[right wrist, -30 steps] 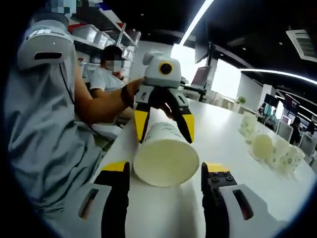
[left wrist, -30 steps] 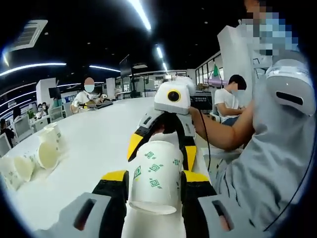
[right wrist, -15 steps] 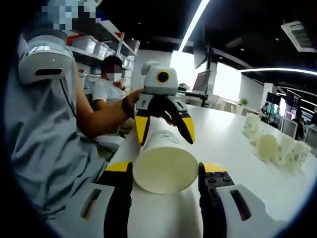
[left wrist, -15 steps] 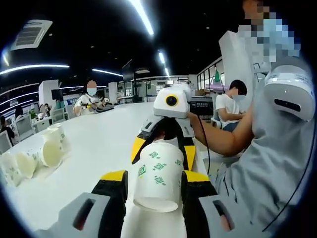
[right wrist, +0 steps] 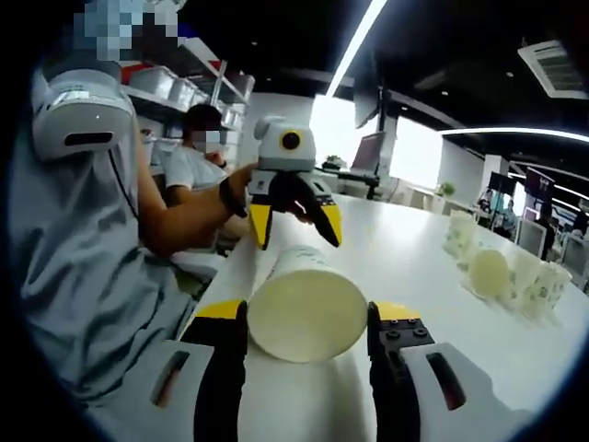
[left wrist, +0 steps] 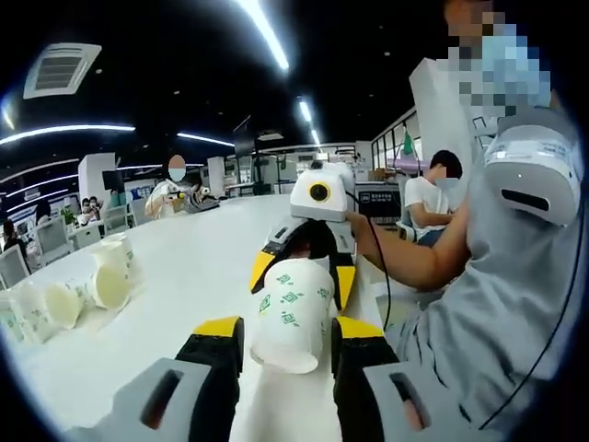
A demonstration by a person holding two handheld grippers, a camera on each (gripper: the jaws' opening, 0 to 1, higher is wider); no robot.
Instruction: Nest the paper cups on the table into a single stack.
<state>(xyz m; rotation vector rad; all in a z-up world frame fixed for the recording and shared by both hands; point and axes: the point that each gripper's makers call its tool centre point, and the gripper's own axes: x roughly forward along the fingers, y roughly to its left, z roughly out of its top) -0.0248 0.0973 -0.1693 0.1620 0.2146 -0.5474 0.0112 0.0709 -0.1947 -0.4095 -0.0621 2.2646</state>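
Observation:
A white paper cup (right wrist: 304,308) with a green pattern lies sideways in the air over the white table (right wrist: 414,262), its mouth facing the right gripper view. My right gripper (right wrist: 302,318) is shut on its mouth end. In the left gripper view the cup (left wrist: 293,308) shows its base, and my left gripper (left wrist: 287,333) stands open around that base with small gaps. Beyond the cup, the right gripper (left wrist: 304,276) flanks its far end. The left gripper (right wrist: 294,226) hangs open just past the cup. Several loose cups (left wrist: 83,285) lie and stand in a cluster on the table (left wrist: 184,267).
The cup cluster (right wrist: 502,267) sits at the right in the right gripper view. The person's grey shirt (left wrist: 497,304) and forearm (right wrist: 184,212) lie along the near table edge. A seated person (left wrist: 428,189) is behind. Bare tabletop lies between the grippers and the cluster.
The left gripper has drawn back from the cup and from the right gripper, so both look smaller in its view. The cup stays held in the right gripper.

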